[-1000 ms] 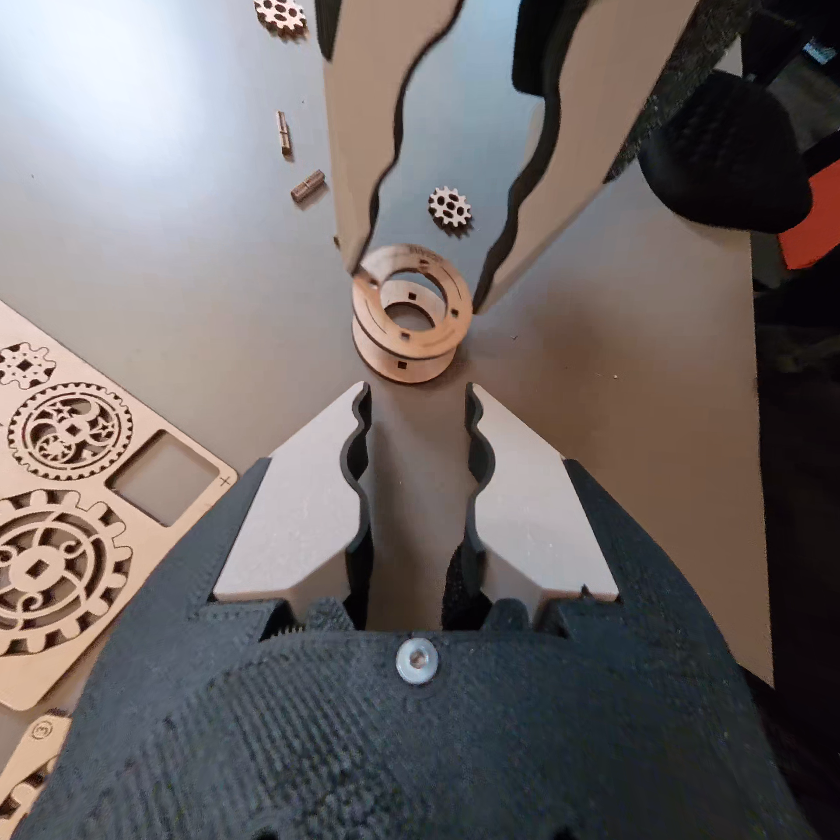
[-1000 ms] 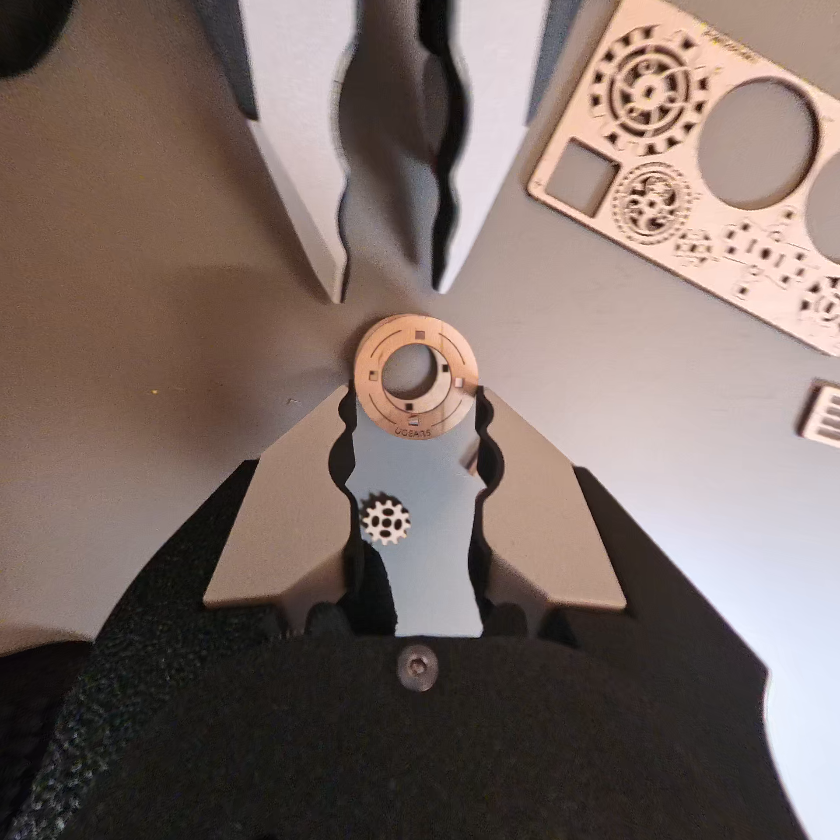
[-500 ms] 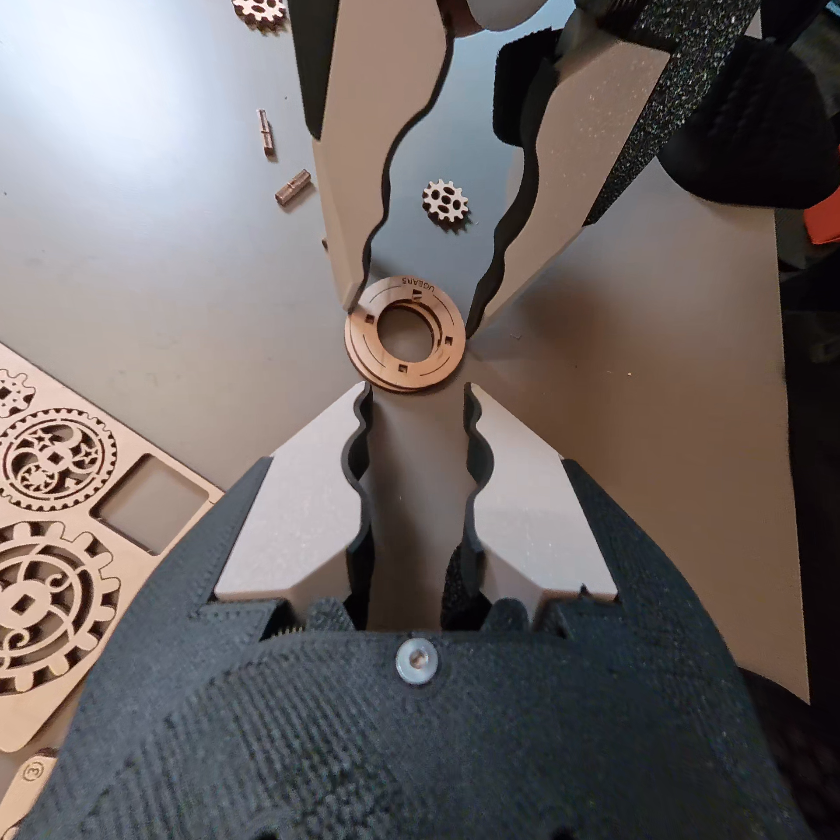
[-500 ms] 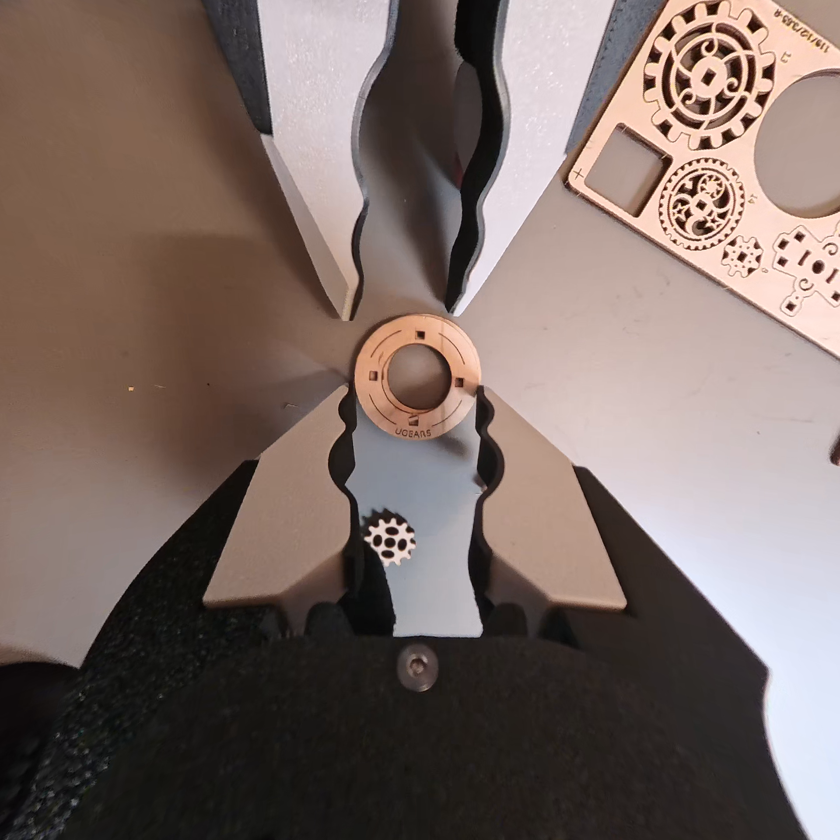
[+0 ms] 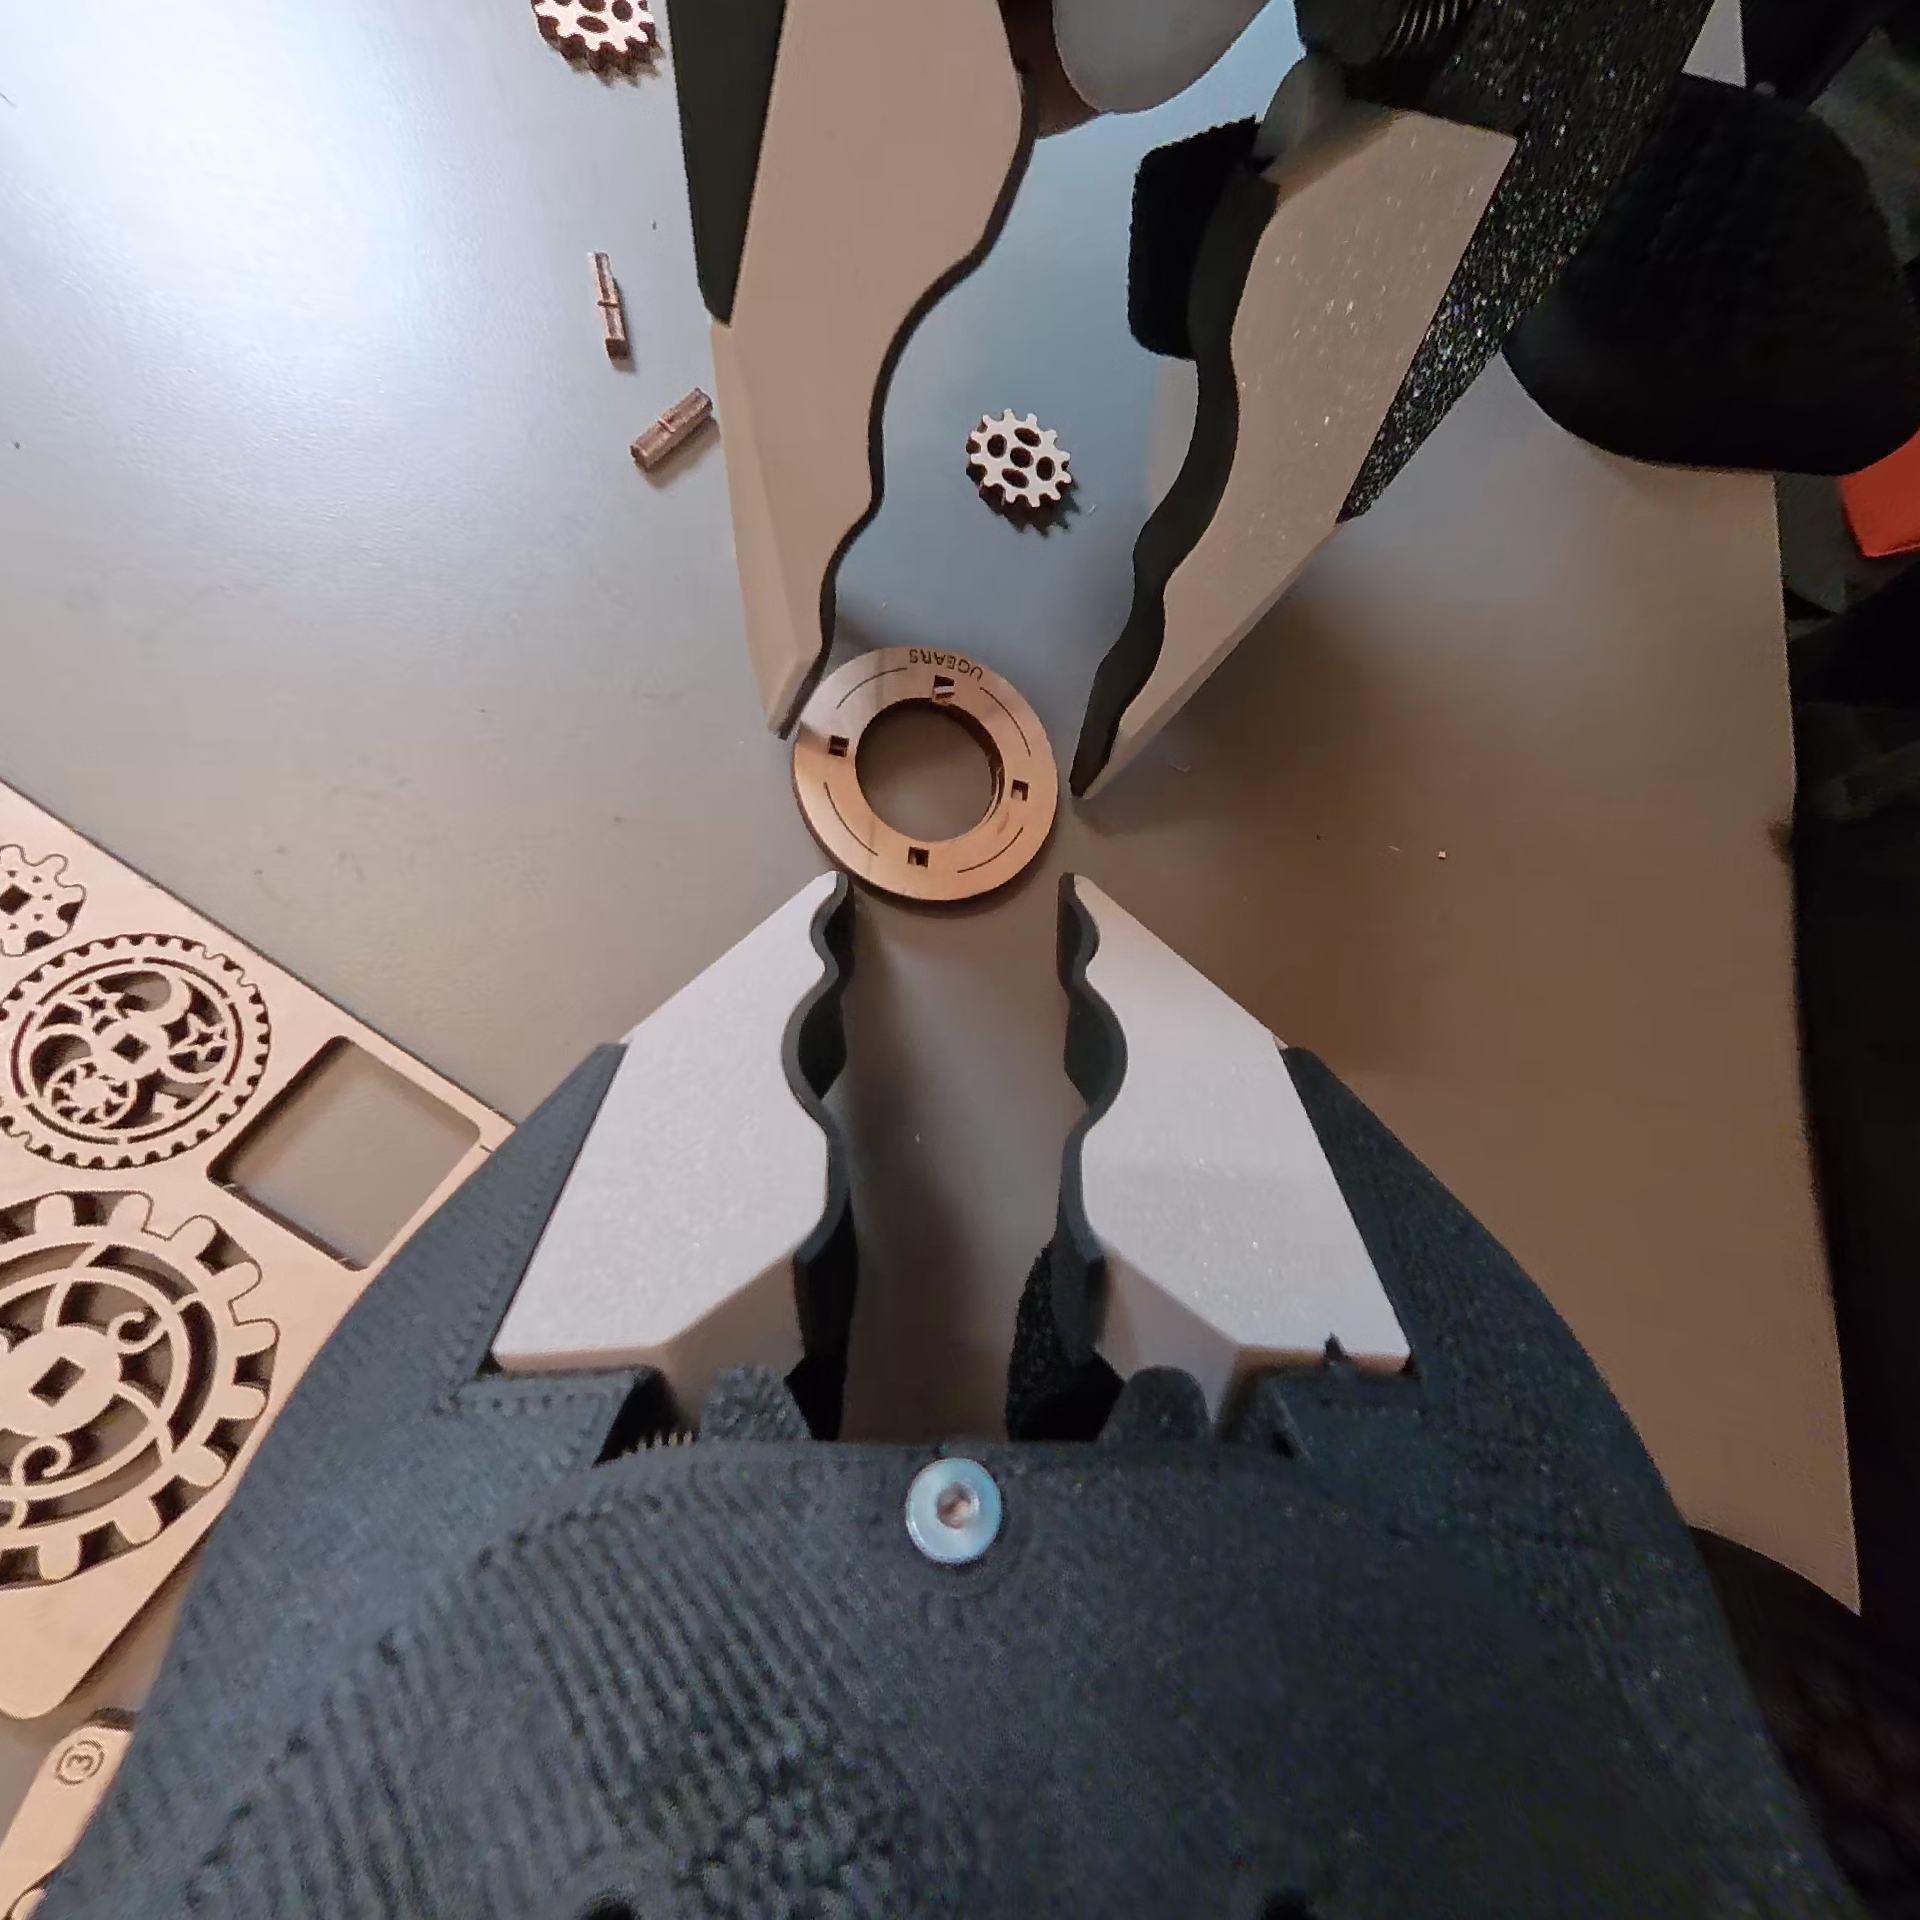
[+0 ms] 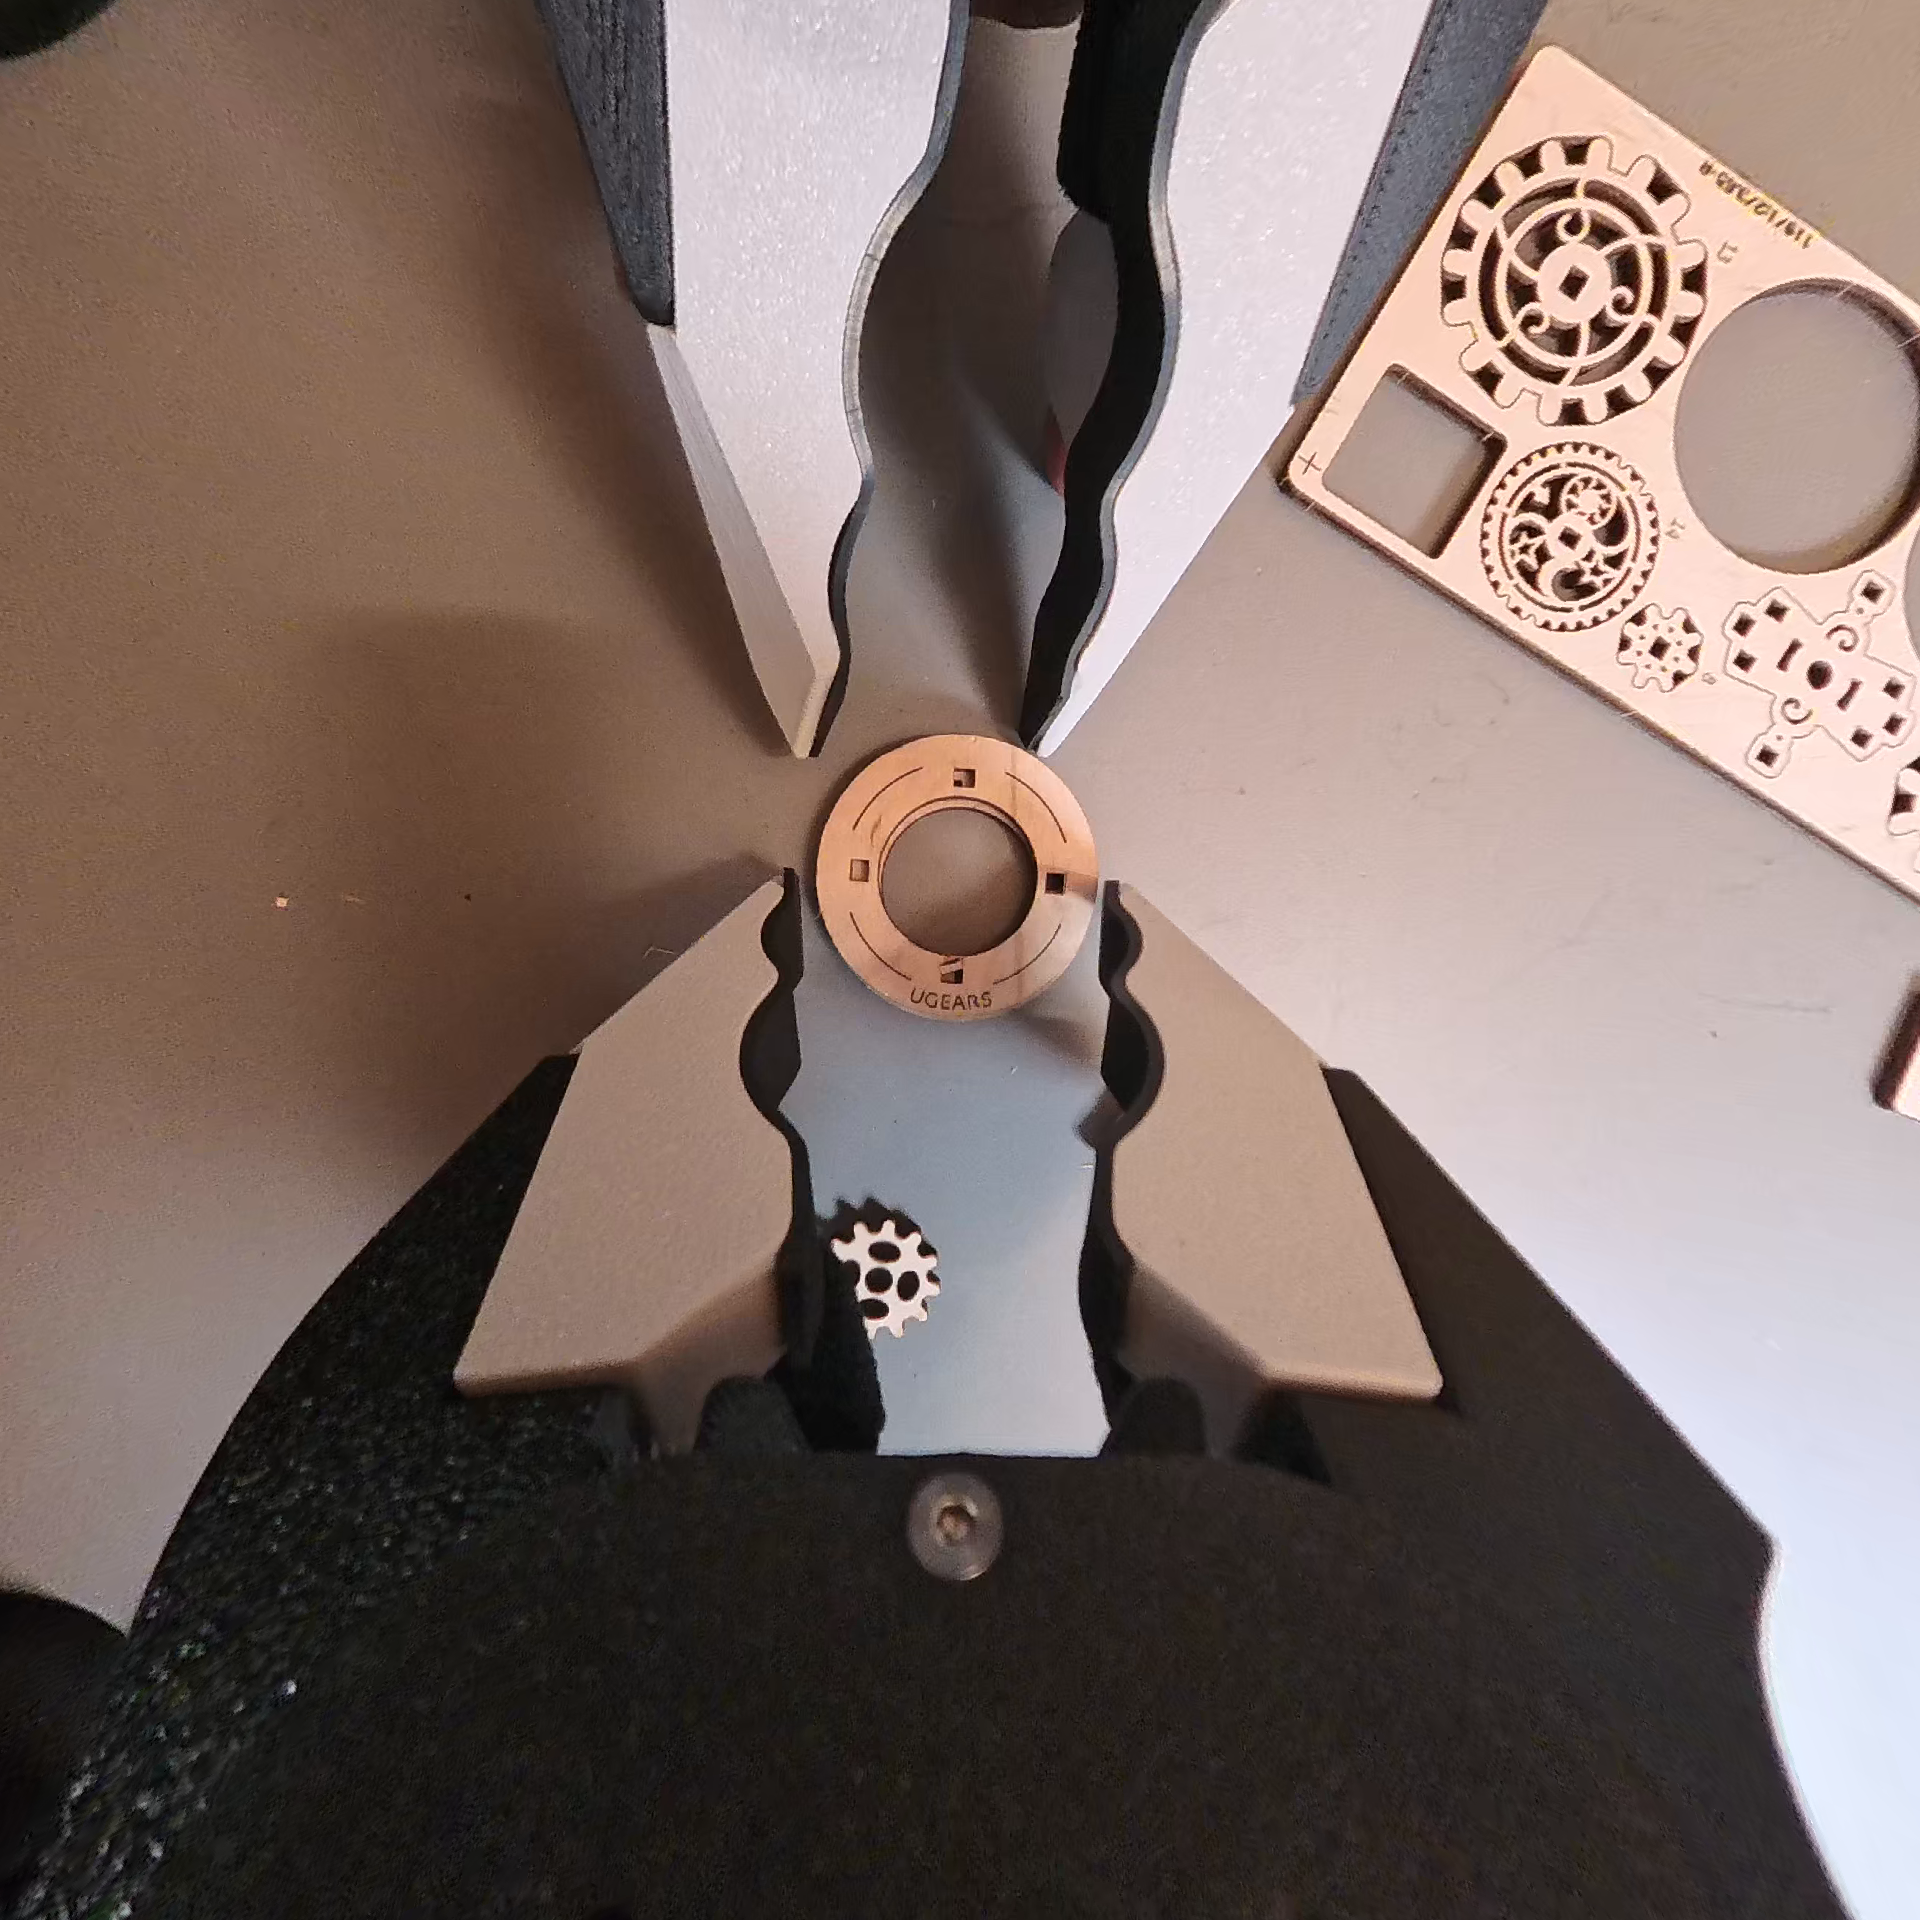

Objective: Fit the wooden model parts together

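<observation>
A round wooden ring (image 5: 925,784) with small square slots lies flat on the grey table; a second ring layer shows just under it. My left gripper (image 5: 953,888) is open and empty, its tips just short of the ring's near edge. My right gripper (image 5: 935,753) reaches in from the opposite side, open, with its fingertips (image 5: 792,717) flanking the ring at about its width. In the right wrist view the ring (image 6: 956,883) sits between my right gripper (image 6: 951,888) tips, with the left gripper (image 6: 923,746) just beyond it.
A small toothed wooden gear (image 5: 1018,462) lies between the right fingers and also shows in the right wrist view (image 6: 883,1283). A laser-cut parts sheet (image 5: 62,1621) (image 6: 1704,592) lies to one side. Two small pegs (image 5: 673,426) lie beyond it. The table edge (image 5: 1787,831) is near.
The upper ring was tilted up on the lower one between the right fingertips; it has dropped flat onto it. Both grippers have come slightly lower and closer.
</observation>
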Tool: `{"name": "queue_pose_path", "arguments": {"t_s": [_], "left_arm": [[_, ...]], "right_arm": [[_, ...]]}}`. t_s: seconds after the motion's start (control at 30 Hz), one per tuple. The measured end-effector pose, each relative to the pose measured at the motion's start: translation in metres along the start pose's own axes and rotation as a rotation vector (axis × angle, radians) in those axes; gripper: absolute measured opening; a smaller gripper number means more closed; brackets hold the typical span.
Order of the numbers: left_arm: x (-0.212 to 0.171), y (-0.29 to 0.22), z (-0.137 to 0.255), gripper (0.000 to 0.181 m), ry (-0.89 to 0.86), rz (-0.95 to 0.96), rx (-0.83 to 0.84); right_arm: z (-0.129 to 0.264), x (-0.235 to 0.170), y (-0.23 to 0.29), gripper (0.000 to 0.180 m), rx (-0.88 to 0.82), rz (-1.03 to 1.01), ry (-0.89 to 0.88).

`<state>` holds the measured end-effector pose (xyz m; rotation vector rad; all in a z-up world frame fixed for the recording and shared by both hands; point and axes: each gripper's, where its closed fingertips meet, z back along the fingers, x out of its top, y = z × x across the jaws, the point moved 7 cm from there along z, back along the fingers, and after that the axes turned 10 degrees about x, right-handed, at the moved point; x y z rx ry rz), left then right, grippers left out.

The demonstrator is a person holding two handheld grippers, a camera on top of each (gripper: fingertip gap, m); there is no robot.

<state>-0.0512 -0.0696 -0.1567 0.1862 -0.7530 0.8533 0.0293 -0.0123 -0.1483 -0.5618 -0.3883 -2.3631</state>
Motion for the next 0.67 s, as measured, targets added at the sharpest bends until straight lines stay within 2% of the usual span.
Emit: {"name": "queue_pose_path", "arguments": {"t_s": [0.03,0.67], "left_arm": [[0.000,0.000,0.000,0.037,0.001,-0.004,0.001],[0.001,-0.007,-0.002,0.032,0.006,-0.026,-0.022]], "right_arm": [[0.001,0.000,0.000,0.056,-0.003,0.000,-0.002],[0.002,-0.015,0.008,0.051,0.002,-0.015,-0.036]]}}
